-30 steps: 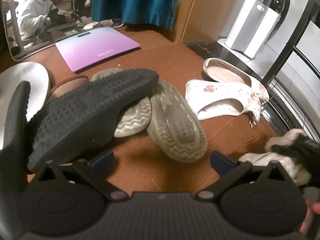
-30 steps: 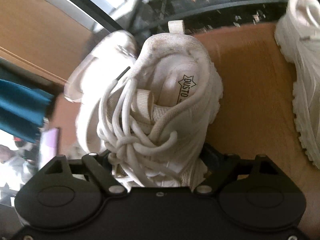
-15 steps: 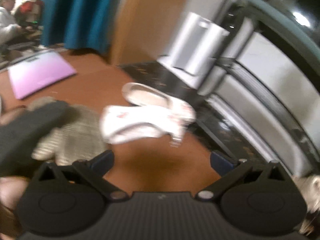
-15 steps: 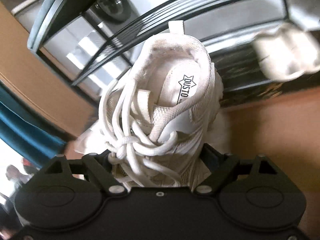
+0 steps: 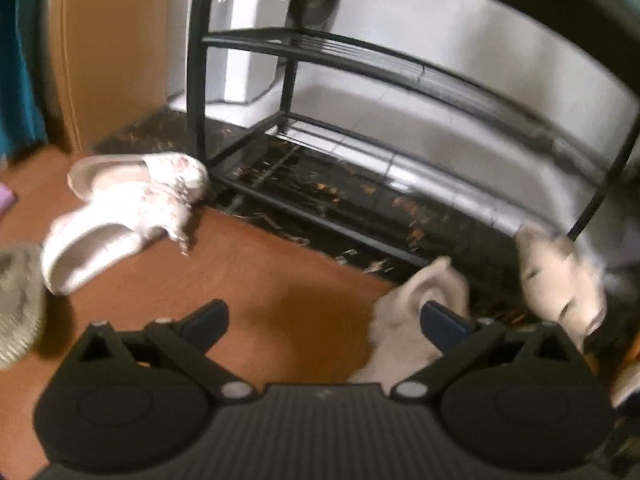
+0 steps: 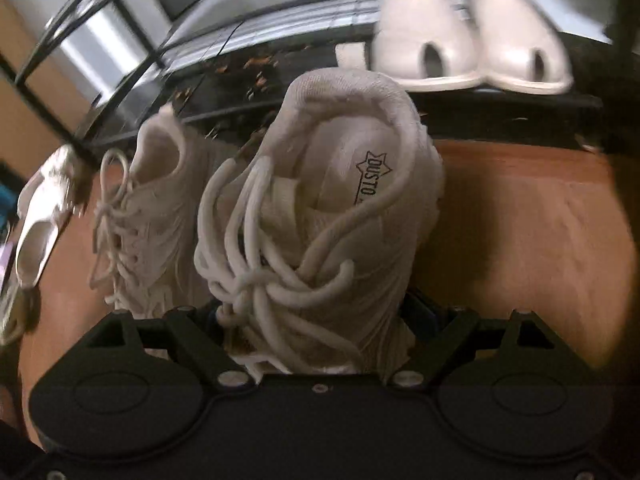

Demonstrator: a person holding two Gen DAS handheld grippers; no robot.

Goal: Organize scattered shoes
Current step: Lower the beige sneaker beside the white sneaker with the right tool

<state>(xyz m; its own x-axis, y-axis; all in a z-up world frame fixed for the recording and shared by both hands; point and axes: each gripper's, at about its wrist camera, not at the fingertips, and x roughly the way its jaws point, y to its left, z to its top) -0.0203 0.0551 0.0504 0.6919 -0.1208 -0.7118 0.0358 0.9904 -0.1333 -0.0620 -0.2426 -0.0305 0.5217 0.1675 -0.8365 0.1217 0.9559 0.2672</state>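
The right tool (image 6: pixel 316 316) is carrying a white sneaker (image 6: pixel 320 216), jaws clamping wide around its forefoot, toward the black shoe rack (image 5: pixel 360 60). Its mate (image 6: pixel 148 216) is lying on the floor beside. The left tool (image 5: pixel 324 320) is gaping empty. Next: setting the sneaker on a shelf. A second ago the left view was facing the sandal pile, not the rack.

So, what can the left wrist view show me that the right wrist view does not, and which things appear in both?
Only the left wrist view shows the open, empty left gripper, a white box behind the rack, and the rack's higher shelf.

Only the right wrist view shows the right gripper shut on a white laced sneaker and a pair of white slippers on the bottom shelf.

Both show the black shoe rack, the second sneaker on the floor and the white flat shoes.
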